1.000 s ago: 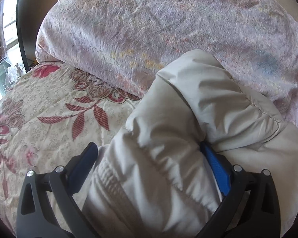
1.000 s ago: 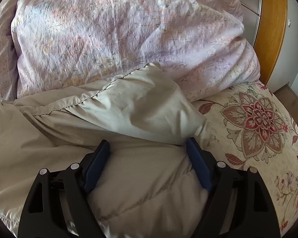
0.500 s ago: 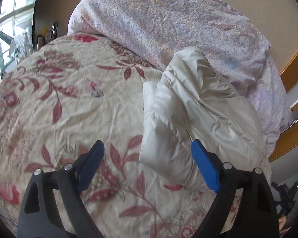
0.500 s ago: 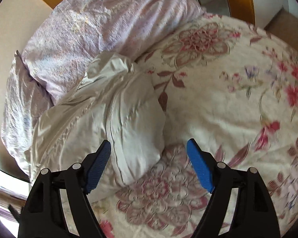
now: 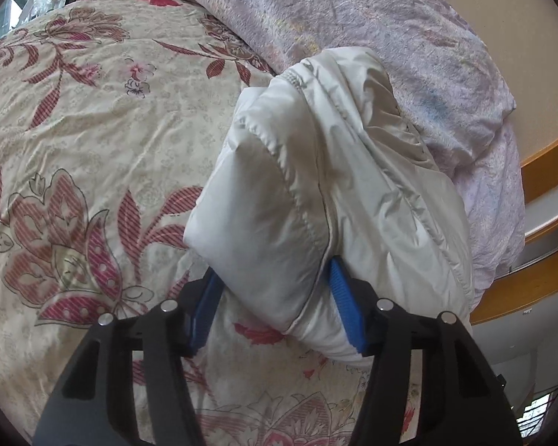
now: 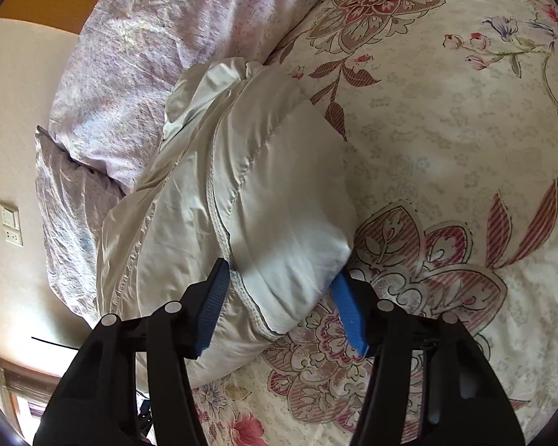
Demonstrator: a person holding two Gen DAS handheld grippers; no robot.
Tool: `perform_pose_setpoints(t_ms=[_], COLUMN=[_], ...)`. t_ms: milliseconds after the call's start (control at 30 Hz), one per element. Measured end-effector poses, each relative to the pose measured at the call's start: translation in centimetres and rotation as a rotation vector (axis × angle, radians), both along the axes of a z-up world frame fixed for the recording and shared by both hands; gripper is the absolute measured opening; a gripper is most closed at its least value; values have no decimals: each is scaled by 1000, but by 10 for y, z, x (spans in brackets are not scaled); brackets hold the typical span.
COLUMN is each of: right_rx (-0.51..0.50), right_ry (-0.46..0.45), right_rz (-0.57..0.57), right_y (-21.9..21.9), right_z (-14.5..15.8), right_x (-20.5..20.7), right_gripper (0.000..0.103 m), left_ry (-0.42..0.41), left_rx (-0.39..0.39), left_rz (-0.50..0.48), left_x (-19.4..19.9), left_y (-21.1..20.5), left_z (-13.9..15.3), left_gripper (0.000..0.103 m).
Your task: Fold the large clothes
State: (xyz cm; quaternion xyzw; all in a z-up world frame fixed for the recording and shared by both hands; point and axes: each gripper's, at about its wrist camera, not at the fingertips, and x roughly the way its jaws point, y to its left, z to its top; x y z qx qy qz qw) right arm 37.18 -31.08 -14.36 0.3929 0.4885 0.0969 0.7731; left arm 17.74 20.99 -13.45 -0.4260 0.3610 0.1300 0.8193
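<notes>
- Since half a second ago both grippers have come in close: the jacket (image 5: 316, 193), then out ahead of wide-spread fingers, now sits between the blue pads.
- The jacket (image 6: 249, 193) lies bundled on the flowered bedspread (image 5: 93, 141), its far end touching the lilac duvet (image 5: 372, 26) at 12 o'clock.
- The left gripper (image 5: 275, 308) is narrowed, pinching a puffy fold.
- The right gripper (image 6: 282, 304) likewise squeezes the bundle's near end.
- A wooden bed frame (image 5: 539, 171) shows at 3 o'clock.
</notes>
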Motion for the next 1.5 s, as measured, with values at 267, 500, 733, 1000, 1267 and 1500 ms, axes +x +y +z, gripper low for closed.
perform_pose_setpoints(t_ms=[267,500,733,1000,1267,1500], right_rx=[92,139,161,147,-43,-417], right_ry=[-64,-102,-115,-110,-138,-299], right_rz=[-9,11,94,199,251,148], right_y=[-5,-8,-3,-2,-4,7], right_z=[3,17,26,26,43,87], right_x=[-4,-16,-56,-122,-166,-181], right_gripper=[30,24,23,23,35,56], left_ry=[-89,-126,-122,-114,-99,-74], left_rx=[-82,-67,-49,-25,-10,114], left_rz=[77,55,37,49,72,79], left_x=[-5,-22,-78,-166,-204,-208], left_y=[1,7,18,23,16,9], left_z=[0,20,36,35,30,35], left_gripper=[30,22,22,22,30,62])
